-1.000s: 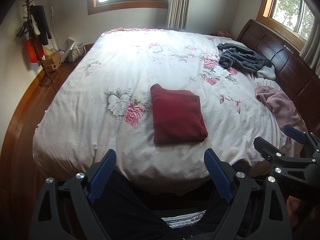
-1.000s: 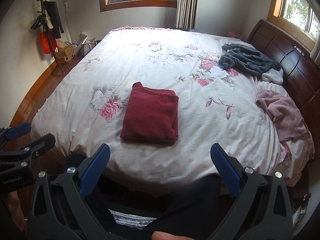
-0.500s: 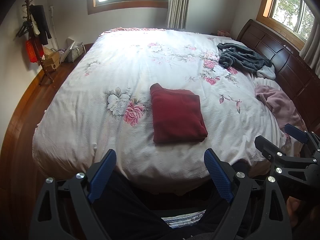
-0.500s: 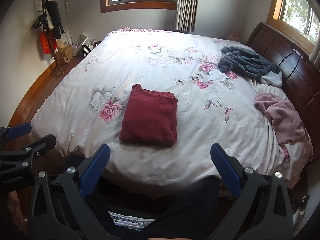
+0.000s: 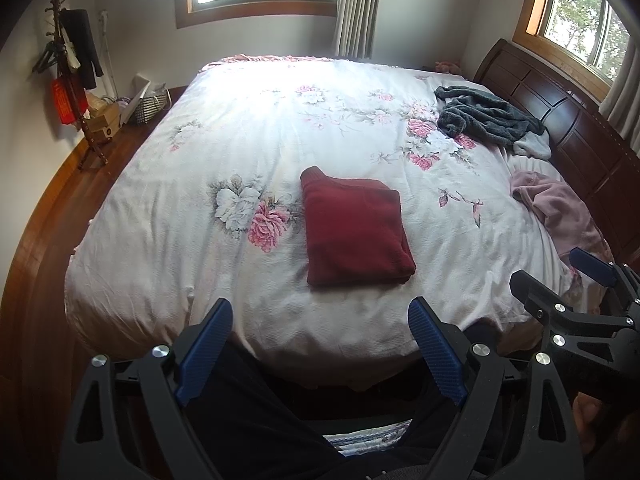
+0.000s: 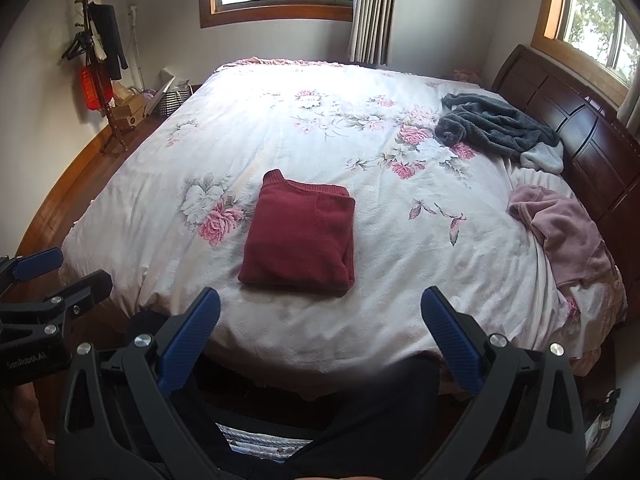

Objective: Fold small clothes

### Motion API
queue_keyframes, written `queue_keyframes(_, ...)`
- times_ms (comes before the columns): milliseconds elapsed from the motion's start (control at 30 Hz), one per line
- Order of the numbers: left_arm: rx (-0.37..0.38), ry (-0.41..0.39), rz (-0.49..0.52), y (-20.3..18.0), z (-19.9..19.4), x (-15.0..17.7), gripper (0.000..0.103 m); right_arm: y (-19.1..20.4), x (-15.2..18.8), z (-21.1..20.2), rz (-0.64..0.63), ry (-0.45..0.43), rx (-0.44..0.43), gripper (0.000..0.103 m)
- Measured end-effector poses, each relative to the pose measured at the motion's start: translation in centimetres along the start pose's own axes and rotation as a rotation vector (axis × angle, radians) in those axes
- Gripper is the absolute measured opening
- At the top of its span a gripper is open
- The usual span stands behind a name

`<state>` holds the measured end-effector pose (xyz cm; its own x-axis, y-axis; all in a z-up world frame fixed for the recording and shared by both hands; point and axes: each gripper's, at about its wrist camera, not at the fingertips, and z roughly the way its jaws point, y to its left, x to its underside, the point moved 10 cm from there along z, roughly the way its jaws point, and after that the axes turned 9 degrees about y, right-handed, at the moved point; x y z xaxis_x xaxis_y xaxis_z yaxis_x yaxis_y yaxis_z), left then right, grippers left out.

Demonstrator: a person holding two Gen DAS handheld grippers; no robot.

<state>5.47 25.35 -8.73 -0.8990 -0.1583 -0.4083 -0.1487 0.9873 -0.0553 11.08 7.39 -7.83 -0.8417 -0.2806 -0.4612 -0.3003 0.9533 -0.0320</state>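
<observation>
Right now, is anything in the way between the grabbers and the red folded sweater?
No. Only bare flowery bedspread lies between the open right gripper, the open left gripper and the red sweater. The grey and pink clothes lie off by the headboard.

Against the left wall, a coat stand point(image 6: 94, 46) hung with dark clothing and a red bag point(image 6: 89, 88). Beside its foot, a wooden box point(image 5: 105, 122) and a checked basket point(image 6: 173, 101). Beyond the floral bedspread point(image 5: 256, 128), a dark wooden headboard point(image 6: 576, 128) under wood-framed windows.
</observation>
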Motion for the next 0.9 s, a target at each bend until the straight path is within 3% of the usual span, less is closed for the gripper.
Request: queue_keyframes(900, 0.006, -0.007, -0.002, 0.0, -0.18, 0.07, 0.09, 0.3, -0.39, -0.5, 0.015, -0.003, -0.014, 0.1)
